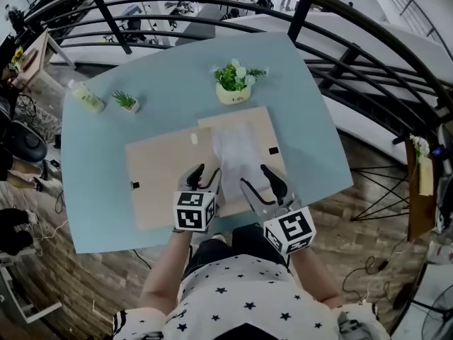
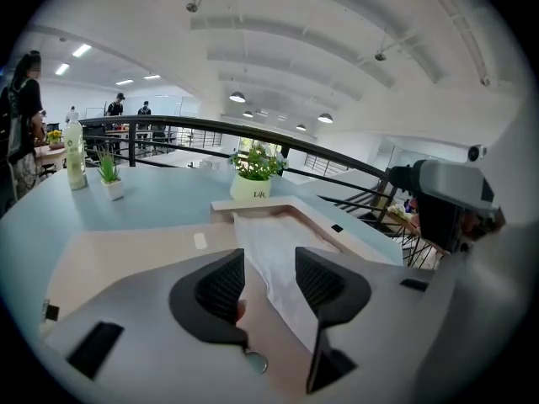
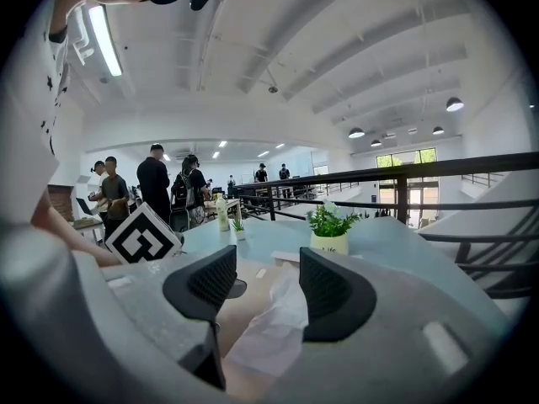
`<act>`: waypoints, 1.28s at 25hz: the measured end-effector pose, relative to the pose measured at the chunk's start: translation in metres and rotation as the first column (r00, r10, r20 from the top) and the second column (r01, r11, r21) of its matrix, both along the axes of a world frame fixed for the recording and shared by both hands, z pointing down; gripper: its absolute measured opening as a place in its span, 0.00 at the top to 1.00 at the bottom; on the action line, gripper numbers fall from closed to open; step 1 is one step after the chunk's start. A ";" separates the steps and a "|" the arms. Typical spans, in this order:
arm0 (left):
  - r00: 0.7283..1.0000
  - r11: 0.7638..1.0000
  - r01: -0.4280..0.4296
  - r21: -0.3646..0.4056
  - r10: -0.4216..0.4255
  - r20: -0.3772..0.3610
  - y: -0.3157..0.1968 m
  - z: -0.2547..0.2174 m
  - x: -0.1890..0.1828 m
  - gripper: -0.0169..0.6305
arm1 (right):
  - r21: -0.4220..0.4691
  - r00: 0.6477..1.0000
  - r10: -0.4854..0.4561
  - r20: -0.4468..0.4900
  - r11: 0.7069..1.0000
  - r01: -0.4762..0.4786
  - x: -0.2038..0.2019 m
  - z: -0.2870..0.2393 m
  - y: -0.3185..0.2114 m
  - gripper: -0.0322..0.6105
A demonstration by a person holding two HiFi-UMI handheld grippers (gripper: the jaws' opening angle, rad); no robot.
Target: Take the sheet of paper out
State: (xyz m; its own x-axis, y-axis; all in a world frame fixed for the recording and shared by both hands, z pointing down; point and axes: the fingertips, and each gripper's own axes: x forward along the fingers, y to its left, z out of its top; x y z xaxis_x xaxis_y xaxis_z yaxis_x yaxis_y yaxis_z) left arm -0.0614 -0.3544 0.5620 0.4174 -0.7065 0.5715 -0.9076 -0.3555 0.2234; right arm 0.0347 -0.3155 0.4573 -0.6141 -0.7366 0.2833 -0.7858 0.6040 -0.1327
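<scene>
Lying crinkled and white, the sheet of paper [image 1: 237, 151] stretches between left claw [image 1: 205, 176] and right claw [image 1: 256, 179], both open.

The near end of the crumpled white sheet of paper [image 1: 235, 151] is covered by the right gripper [image 1: 255, 177]; lettering on the cream plant pot [image 1: 233, 95] cannot be read.

Plant pot [image 1: 233, 94] blocks boards' [image 1: 166, 168] far edge; table [image 1: 311, 140] open to R; bottle [image 1: 86, 96] far L.
</scene>
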 end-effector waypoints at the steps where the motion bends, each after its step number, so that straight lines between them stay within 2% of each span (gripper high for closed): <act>1: 1.000 1.000 -0.004 -0.009 0.004 0.008 -0.001 0.004 0.002 0.69 | -0.003 1.000 0.000 0.000 1.000 0.000 0.001 0.002 -0.001 0.61; 18: 0.995 0.989 -0.040 -0.142 0.052 0.087 -0.022 0.058 0.014 0.69 | -0.035 1.000 0.025 -0.017 0.999 -0.026 0.011 0.020 -0.009 0.61; 32: 0.987 0.980 -0.053 -0.193 0.081 0.139 -0.033 0.080 0.027 0.71 | -0.058 0.999 0.037 -0.025 0.998 -0.039 0.014 0.028 -0.011 0.74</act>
State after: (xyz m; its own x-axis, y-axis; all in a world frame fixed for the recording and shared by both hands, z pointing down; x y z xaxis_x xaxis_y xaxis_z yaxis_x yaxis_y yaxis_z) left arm -0.0347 -0.3879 0.6422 0.3625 -0.5536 0.7497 -0.9109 -0.3804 0.1596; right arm 0.0491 -0.3268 0.4848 -0.5785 -0.7411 0.3407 -0.8114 0.5655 -0.1478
